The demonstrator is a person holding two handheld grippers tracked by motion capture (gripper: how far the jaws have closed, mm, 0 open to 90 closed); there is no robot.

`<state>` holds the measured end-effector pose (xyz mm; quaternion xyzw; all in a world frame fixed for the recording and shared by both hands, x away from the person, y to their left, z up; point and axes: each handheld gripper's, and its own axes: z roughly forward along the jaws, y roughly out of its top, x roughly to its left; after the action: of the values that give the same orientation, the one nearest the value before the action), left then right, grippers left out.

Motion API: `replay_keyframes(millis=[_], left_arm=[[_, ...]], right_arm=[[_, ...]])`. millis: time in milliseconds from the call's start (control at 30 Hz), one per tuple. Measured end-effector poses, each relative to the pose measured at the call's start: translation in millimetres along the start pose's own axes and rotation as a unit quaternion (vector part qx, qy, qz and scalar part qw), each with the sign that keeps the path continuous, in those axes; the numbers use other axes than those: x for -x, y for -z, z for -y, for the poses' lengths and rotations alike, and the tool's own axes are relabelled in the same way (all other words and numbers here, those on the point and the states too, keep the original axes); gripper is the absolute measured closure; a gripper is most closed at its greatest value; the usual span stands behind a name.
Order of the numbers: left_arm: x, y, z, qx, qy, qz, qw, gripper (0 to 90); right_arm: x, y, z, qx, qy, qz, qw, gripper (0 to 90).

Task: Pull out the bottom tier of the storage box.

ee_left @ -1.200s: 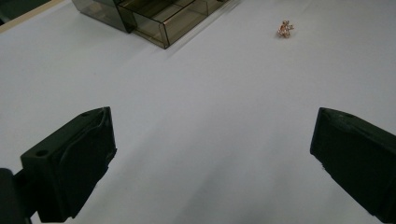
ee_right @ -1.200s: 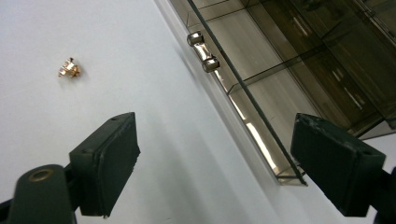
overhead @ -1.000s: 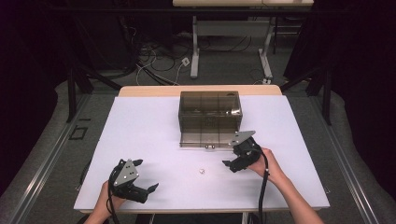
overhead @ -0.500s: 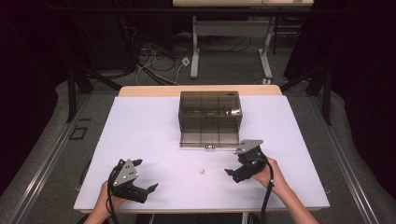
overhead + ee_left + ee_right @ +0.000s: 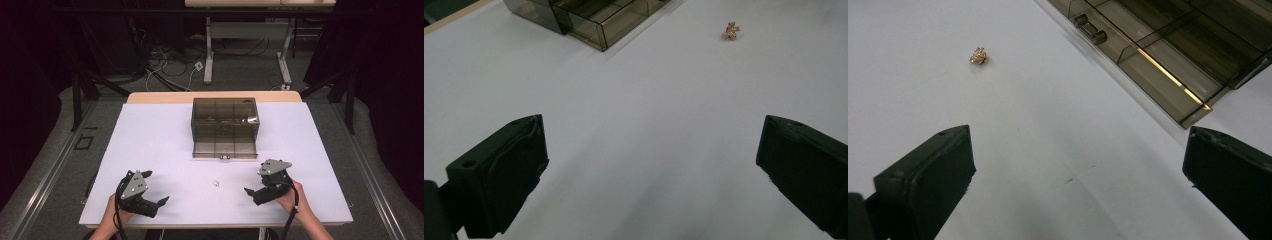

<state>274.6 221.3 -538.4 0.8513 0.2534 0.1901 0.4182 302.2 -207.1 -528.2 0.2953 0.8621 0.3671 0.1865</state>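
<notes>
Both grippers, left (image 5: 159, 204) and right (image 5: 251, 192), flank the trinket (image 5: 216, 184) near the drawer (image 5: 224, 148), fingers apart, empty; the right's have just spread, likely for pickup.

The table (image 5: 150, 150) has a smooth, matt white top with a pale wood edge at the back; the box (image 5: 225, 122) is glossy, smoke-tinted clear plastic. The small trinket (image 5: 978, 56) glints like gold-coloured metal; both grippers' jaws are matt black plastic.

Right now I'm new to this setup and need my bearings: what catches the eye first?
A smoky clear organizer box stands mid-table with its drawer pulled out. Nearer, a tiny gold trinket lies alone on the white table, between the left gripper and right gripper, both open.
</notes>
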Motion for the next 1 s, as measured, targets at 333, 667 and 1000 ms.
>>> replay_keyframes(millis=[333,667,1000], left_arm=[[-0.1,-0.7,0.0,-0.002,0.0,0.0,1.0,0.2],[-0.5,-3.4,-0.7,-0.006,-0.003,0.003,1.0,0.2],[-0.2,-4.7,-1.4,-0.006,-0.004,0.004,1.0,0.2]], right_arm=[[-3.5,16.4,18.7,0.017,-0.018,0.015,0.9996,0.0],[-6.5,29.3,34.1,0.027,-0.019,0.036,0.9988,0.0],[-4.0,32.9,36.2,0.038,-0.027,0.036,0.9983,0.0]])
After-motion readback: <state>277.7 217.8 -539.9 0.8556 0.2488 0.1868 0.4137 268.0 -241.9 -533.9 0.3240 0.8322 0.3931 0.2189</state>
